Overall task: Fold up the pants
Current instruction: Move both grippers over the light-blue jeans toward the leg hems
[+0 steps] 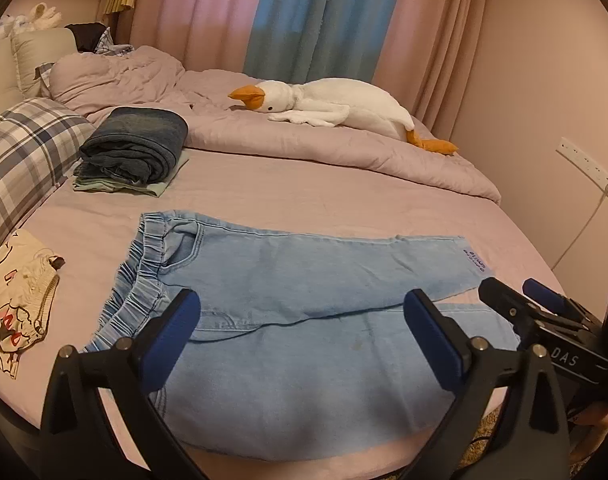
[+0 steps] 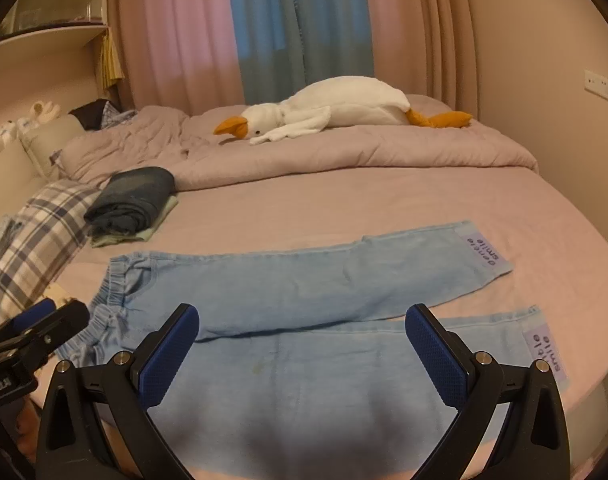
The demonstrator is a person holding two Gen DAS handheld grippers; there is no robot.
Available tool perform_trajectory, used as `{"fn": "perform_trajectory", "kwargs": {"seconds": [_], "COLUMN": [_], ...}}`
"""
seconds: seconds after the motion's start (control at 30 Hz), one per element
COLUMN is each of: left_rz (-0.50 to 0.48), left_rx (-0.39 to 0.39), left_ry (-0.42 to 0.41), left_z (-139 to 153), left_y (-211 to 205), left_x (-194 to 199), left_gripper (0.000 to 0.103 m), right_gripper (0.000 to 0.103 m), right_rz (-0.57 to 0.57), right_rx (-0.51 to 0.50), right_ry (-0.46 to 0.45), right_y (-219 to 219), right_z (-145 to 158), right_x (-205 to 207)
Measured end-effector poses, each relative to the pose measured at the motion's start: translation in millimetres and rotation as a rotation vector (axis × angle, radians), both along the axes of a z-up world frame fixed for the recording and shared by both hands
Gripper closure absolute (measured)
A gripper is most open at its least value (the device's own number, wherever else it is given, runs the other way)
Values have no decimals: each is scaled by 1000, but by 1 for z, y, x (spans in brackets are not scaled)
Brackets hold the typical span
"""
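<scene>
Light blue denim pants (image 1: 296,312) (image 2: 312,320) lie flat on the pink bed sheet, elastic waistband to the left and both legs running right. Each cuff carries a lilac "smile" label (image 2: 484,252). My left gripper (image 1: 302,320) hovers open above the seat and near leg, its blue pads (image 1: 172,336) wide apart with nothing between them. My right gripper (image 2: 302,336) is open too, above the near leg. In the left wrist view the right gripper (image 1: 520,296) appears at the right, beside the cuffs. The left gripper (image 2: 54,314) shows at the left edge of the right wrist view, by the waistband.
A folded dark denim stack (image 1: 138,144) on pale green cloth sits at the back left. A white plush goose (image 1: 336,104) lies on the bunched duvet (image 1: 344,140). A plaid pillow (image 1: 28,144) and a printed cream garment (image 1: 16,308) lie at the left. Curtains hang behind the bed.
</scene>
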State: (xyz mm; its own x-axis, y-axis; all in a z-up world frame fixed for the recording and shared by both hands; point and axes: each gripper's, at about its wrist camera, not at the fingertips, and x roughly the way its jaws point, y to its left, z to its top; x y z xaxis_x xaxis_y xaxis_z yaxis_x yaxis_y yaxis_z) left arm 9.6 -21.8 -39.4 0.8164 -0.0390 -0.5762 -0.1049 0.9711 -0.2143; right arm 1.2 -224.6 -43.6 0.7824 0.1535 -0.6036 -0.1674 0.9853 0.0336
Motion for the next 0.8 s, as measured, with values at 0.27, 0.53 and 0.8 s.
{"fn": "perform_trajectory", "kwargs": {"seconds": [0.27,0.53,0.8], "left_rz": [-8,0,26], "left_rx": [5,1,-1], "left_ry": [-1,8,60], "left_z": [1,-1,-5], "left_y": [-4,-2,2], "left_x": [-4,-5,-3], "left_gripper": [1,1,1], "right_gripper": [0,0,0], "right_rz": [-14,-8,3], "right_rx": [-2,-85,-56], "right_ry": [-45,-165,33], "right_y": [3,9,-3], "right_z": [4,3,-5], "right_x": [-2,-8,0]}}
